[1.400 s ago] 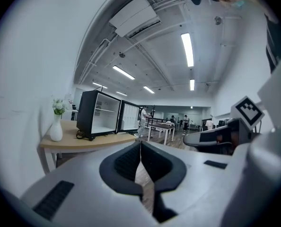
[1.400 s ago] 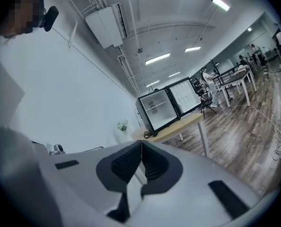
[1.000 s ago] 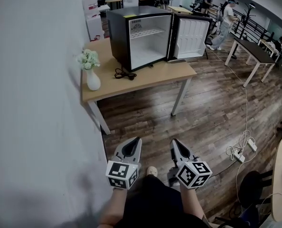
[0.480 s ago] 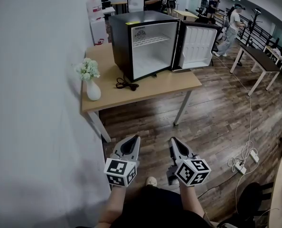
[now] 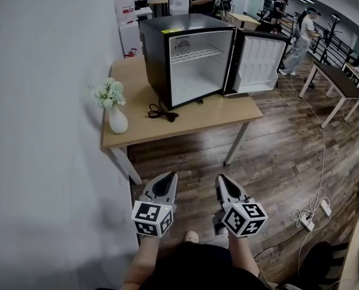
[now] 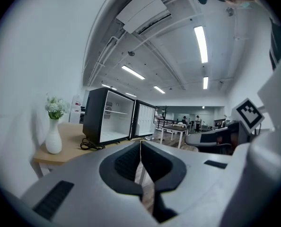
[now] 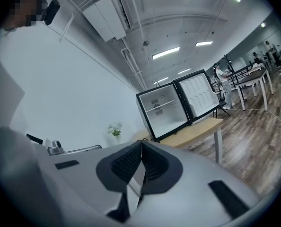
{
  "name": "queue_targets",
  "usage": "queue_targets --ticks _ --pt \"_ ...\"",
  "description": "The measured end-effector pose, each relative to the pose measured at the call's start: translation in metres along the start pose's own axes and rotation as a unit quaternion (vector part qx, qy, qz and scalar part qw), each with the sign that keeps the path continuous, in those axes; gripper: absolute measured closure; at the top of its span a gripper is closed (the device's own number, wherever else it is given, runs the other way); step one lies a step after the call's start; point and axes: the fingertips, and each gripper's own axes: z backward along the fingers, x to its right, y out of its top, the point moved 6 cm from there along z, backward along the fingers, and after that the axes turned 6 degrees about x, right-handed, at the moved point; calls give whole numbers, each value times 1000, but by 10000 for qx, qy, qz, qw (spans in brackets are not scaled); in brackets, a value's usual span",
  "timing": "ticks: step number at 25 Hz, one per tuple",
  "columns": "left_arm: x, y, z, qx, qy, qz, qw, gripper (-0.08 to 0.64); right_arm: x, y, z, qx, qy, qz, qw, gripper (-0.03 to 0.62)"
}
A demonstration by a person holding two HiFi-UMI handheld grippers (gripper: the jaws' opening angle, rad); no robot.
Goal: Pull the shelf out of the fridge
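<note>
Well ahead on the wooden table [image 5: 185, 118], wire shelf [image 5: 194, 54] sits high inside the open mini fridge [image 5: 158, 53], far beyond left gripper [image 5: 170, 177] and right gripper [image 5: 222, 179], both closed, empty, neither clearly nearer

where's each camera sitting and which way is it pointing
Head view: on the person's head, looking steeply down at the floor and table; forearms, left gripper and right gripper show.
Left gripper view: on the left gripper, looking along its shut jaws toward the open fridge.
Right gripper view: on the right gripper, looking along its shut jaws; fridge right of them.
Shared: all three see the fridge and flower vase.
</note>
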Motion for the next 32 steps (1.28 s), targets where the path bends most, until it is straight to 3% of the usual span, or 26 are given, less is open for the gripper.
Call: queue_targets --ticks 12,32 --pt "-7 -8 -38 48 208 138 9997 554 29 -4 -33 -181 175 -171 9995 600" --pt "-8 -10 -75 -6 32 309 9995 554 50 -7 -49 -286 48 -424 9987 600"
